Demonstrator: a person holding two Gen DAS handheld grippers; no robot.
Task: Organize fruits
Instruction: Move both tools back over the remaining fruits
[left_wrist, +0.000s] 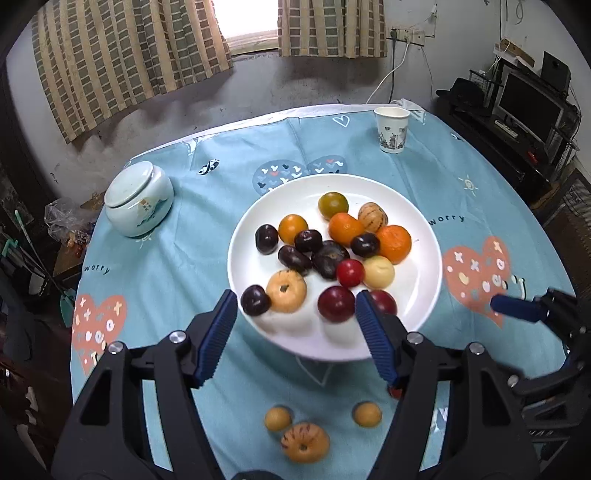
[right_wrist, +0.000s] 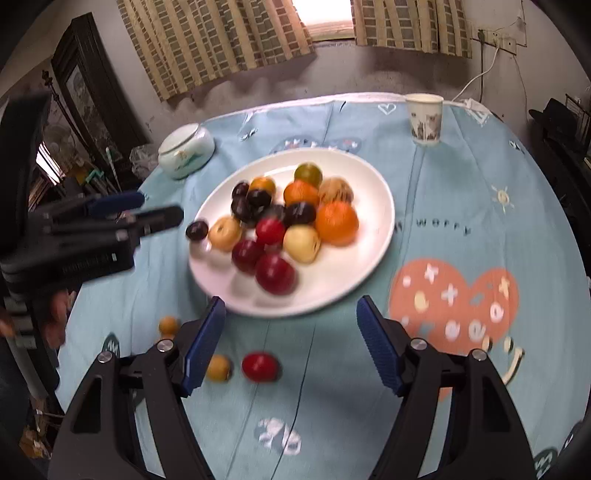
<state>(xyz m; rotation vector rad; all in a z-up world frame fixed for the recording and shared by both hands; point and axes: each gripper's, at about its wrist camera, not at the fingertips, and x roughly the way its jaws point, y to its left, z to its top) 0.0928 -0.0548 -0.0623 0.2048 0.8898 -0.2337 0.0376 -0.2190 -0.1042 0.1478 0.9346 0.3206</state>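
Left wrist | blue tablecloth (left_wrist: 221, 221), curtains (left_wrist: 122, 55) | both fingers spread, empty

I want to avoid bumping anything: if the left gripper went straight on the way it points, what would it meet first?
Probably the near rim of the white plate, then the red plum between the open left gripper fingers; depth is uncertain.

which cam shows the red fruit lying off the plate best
The right wrist view. The red fruit lies whole on the tablecloth, near the plate, though slightly blurred. In the left wrist view only a red sliver peeks out behind the left gripper's finger.
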